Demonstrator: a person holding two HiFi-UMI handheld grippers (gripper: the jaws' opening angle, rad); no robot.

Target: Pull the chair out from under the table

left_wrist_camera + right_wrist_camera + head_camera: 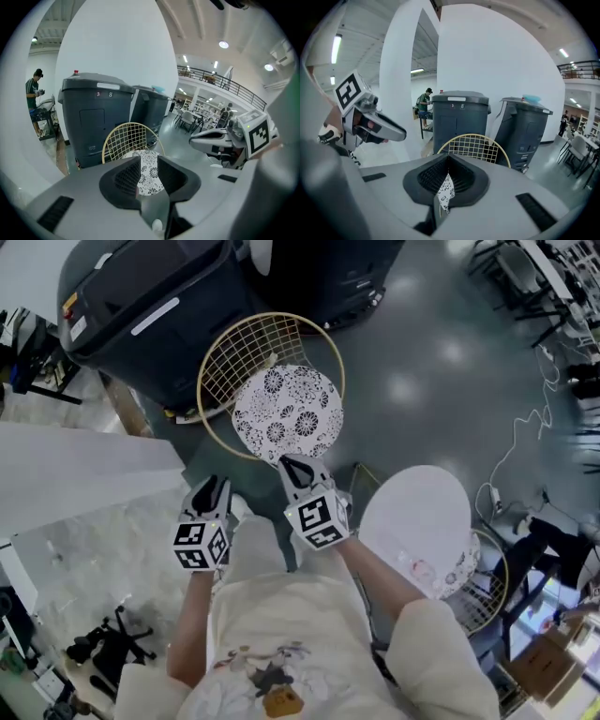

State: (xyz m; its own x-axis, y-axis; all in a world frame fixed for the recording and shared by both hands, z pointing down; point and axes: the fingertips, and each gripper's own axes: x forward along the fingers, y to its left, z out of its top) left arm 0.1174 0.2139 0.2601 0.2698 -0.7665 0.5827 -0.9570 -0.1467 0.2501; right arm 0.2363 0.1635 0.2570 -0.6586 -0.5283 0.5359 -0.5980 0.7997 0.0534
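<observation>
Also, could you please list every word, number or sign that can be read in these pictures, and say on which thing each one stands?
"3" and "8": on the lid edge of the nearer grey bin.
Small label low on that bin's front: too small to read.
Yellow sticker on the bin, in the head view: too blurred to read.
Marker cubes: black-and-white square patterns only, no letters or numbers.

The right claw [447, 161] is closed on nothing. Beyond its tips stands the chair [476, 146], wire back upright; two grey bins [459, 119] rise behind.
</observation>
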